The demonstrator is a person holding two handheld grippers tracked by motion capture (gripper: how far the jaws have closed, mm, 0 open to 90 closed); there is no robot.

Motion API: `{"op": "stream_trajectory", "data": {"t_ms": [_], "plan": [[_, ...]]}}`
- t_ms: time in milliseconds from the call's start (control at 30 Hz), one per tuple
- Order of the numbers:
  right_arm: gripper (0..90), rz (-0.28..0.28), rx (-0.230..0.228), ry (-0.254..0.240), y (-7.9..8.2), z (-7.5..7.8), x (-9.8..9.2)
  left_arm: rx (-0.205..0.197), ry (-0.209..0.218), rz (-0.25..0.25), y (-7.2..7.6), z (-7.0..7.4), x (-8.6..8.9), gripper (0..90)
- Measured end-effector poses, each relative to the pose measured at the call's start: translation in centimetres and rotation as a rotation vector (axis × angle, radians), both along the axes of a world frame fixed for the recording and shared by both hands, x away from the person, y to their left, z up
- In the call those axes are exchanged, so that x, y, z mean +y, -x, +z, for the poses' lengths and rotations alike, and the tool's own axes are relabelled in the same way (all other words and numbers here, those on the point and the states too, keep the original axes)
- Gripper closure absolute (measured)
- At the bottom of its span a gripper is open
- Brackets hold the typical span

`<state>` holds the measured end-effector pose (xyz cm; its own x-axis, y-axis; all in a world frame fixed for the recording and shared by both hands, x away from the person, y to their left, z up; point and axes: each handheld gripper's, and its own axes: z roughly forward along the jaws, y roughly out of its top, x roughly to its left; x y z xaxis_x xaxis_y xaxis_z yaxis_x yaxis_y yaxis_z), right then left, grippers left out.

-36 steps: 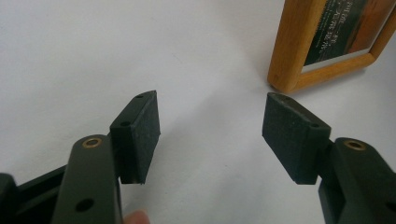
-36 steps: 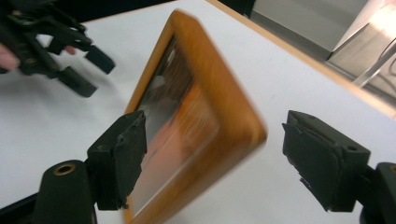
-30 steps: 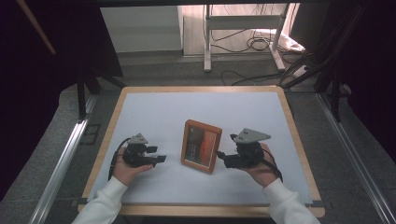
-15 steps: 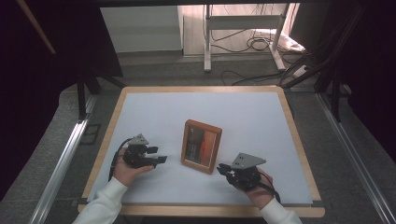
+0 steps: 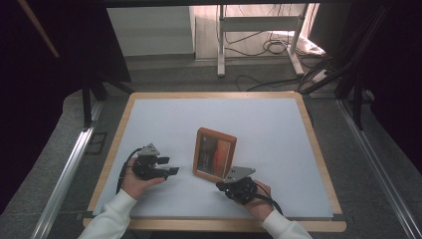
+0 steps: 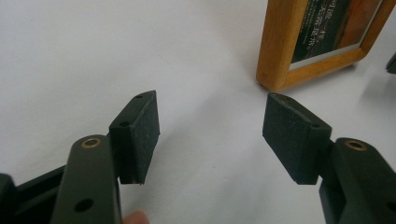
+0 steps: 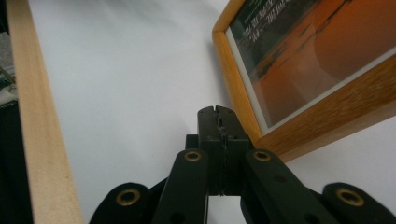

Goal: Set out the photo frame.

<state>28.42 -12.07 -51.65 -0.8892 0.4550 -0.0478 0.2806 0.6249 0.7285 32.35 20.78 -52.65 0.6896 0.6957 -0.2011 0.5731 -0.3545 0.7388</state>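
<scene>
The picture frame [image 5: 215,155] lies flat near the middle of the white table [image 5: 278,129]. The right gripper [image 5: 220,185], at the frame's five o'clock corner, has just closed its jaws on nothing (pads pressed together). The left gripper [image 5: 173,170], at nine o'clock, holds its jaws wide apart and empty.

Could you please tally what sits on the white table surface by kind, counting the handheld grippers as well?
Wooden picture frame: 1
Handheld grippers: 2, the left gripper with jaws open and the right gripper with jaws shut on nothing
Total: 3
</scene>
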Motion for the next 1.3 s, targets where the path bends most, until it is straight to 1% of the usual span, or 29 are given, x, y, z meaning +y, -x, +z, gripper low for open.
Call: {"op": "stream_trajectory", "data": {"t_ms": [267, 333, 400, 633, 1033, 1167, 1233, 1300], "plan": [[90.0, -0.036, 0.002, 0.028, -0.8, -0.7, -0.3, -0.004, -0.007, -0.006, 0.0, -0.1, -0.2, 35.9], [90.0, -0.039, 0.019, 0.015, -1.1, -0.8, -0.5, -0.005, -0.006, -0.005, 0.0, -0.1, -0.2, 35.9], [90.0, -0.040, 0.013, 0.020, -1.1, -0.8, -0.5, -0.004, -0.007, -0.005, 0.0, -0.1, -0.2, 35.8], [90.0, -0.054, 0.013, 0.021, -1.4, -0.8, -1.0, -0.008, -0.009, -0.003, 0.1, -0.1, -0.1, 35.8], [90.0, -0.088, 0.003, 0.015, -2.0, -0.8, -2.1, -0.006, -0.012, -0.006, 0.1, -0.2, -0.3, 35.7], [90.0, -0.092, 0.001, 0.004, -1.9, -0.8, -2.2, -0.008, -0.015, -0.008, 0.2, -0.2, -0.3, 35.5], [90.0, -0.090, -0.001, -0.018, -1.8, -0.5, -2.4, -0.010, -0.016, -0.007, 0.2, -0.2, -0.3, 35.4], [90.0, -0.094, -0.013, -0.037, -1.5, 0.0, -2.9, -0.010, -0.022, -0.009, 0.2, -0.2, -0.3, 35.2]]}}
